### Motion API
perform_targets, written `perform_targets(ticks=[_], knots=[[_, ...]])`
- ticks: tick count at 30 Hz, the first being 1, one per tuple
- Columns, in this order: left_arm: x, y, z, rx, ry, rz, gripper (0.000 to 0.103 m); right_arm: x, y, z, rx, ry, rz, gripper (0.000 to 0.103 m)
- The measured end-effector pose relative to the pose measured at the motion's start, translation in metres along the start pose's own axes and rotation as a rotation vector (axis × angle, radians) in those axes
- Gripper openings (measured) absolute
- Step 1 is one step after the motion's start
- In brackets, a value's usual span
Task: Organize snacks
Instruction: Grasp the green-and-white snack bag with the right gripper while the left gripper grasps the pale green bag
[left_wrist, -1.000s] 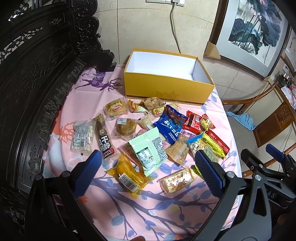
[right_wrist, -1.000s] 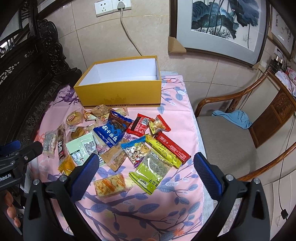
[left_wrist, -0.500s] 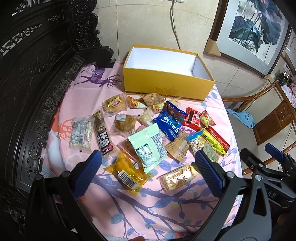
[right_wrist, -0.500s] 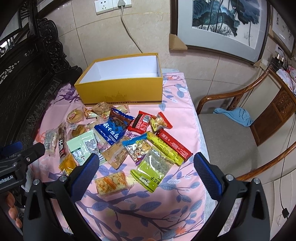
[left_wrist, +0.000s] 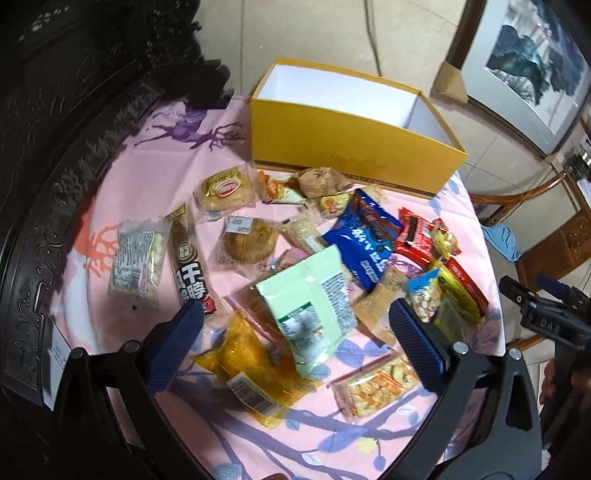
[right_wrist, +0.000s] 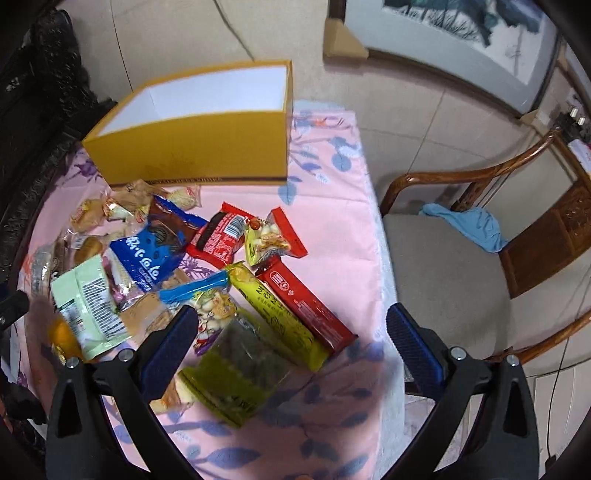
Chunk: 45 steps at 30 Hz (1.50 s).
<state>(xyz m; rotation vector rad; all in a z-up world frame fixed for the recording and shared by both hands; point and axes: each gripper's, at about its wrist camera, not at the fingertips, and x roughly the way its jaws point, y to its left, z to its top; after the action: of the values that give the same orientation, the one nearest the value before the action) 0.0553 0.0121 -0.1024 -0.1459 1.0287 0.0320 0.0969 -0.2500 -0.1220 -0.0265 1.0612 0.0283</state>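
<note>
- Pink tablecloth (left_wrist: 155, 158) with a deer and branch print covers the table; tiled wall and a framed painting (right_wrist: 461, 40) behind, carved dark wood furniture (left_wrist: 55, 122) along the left edge.
- Yellow box (left_wrist: 347, 147) sits at the far edge of the cloth, open top, white inside, nothing visible in it. None of the snacks is packed yet, so my read: first pick, approach phase.
- Snacks lie loose mid-cloth, between the box and the near edge, many overlapping.
- Left gripper (left_wrist: 295, 343): fingers spread wide, holding nothing, hovering over the pale green packet (left_wrist: 310, 306) and the orange packet (left_wrist: 251, 365). Green one lies partly on top of the orange one.
- Right gripper (right_wrist: 291, 339): fingers released too, nothing between them, above the green-yellow packet (right_wrist: 236, 373) near the right edge, beside the yellow bar (right_wrist: 280, 317) and red bar (right_wrist: 306, 306).
- Next move, as I judge it: drop onto one packet, pinch across its short side, carry it over the near wall of the box.
- In the way: overlap. The blue cookie bag (left_wrist: 365, 243) and a red packet (left_wrist: 413, 236) crowd the middle, so a grab may drag a neighbour. Film wrappers look slippery and thin, so a flat grip is hard.
- Box wall is tall; needs lift clearance.
- Wooden chair (right_wrist: 461, 266) with a blue cloth (right_wrist: 469, 225) stands just off the right edge, out of the path.
- Motion blur in both views; small print unreadable.
</note>
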Motion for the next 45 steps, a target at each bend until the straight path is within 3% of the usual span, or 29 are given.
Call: perform_targets(ticks=[10, 12, 14, 20, 22, 23, 24, 27, 30, 36, 38, 40, 45], knots=[[0.020, 0.023, 0.008, -0.038, 0.049, 0.067, 0.101, 0.056, 0.061, -0.008, -0.150, 0.096, 0.146, 0.102], [0.023, 0.026, 0.007, -0.043, 0.059, 0.071, 0.101, 0.069, 0.067, -0.011, -0.178, 0.115, 0.153, 0.092], [0.025, 0.028, 0.007, -0.043, 0.061, 0.072, 0.101, 0.083, 0.066, -0.012, -0.172, 0.149, 0.184, 0.088], [0.029, 0.024, 0.006, -0.024, 0.072, 0.037, 0.101, 0.101, 0.051, -0.011, -0.153, 0.144, 0.313, 0.088], [0.034, 0.015, 0.003, 0.002, 0.092, 0.013, 0.101, 0.102, 0.052, -0.009, -0.182, 0.127, 0.321, 0.080], [0.038, 0.009, 0.001, 0.007, 0.100, 0.000, 0.101, 0.101, 0.052, -0.007, -0.186, 0.125, 0.342, 0.053], [0.042, 0.004, -0.001, 0.008, 0.107, -0.009, 0.101, 0.100, 0.051, -0.002, -0.178, 0.137, 0.385, 0.050], [0.061, -0.013, -0.006, 0.030, 0.128, -0.021, 0.101, 0.091, 0.059, -0.002, -0.221, 0.141, 0.336, 0.048], [0.078, -0.023, -0.007, 0.059, 0.138, 0.007, 0.101, 0.079, 0.062, -0.006, -0.190, 0.138, 0.349, 0.048], [0.095, -0.025, -0.004, -0.029, 0.147, -0.042, 0.097, 0.052, 0.051, -0.010, -0.157, 0.094, 0.364, 0.048], [0.098, -0.028, -0.007, -0.019, 0.155, 0.009, 0.083, 0.050, 0.047, -0.009, -0.148, 0.093, 0.357, 0.049], [0.105, -0.033, -0.013, 0.006, 0.180, 0.034, 0.077, 0.048, 0.043, -0.009, -0.134, 0.094, 0.356, 0.049], [0.115, -0.049, -0.016, 0.093, 0.130, 0.108, 0.077, 0.054, 0.039, -0.013, -0.117, 0.122, 0.352, 0.049]])
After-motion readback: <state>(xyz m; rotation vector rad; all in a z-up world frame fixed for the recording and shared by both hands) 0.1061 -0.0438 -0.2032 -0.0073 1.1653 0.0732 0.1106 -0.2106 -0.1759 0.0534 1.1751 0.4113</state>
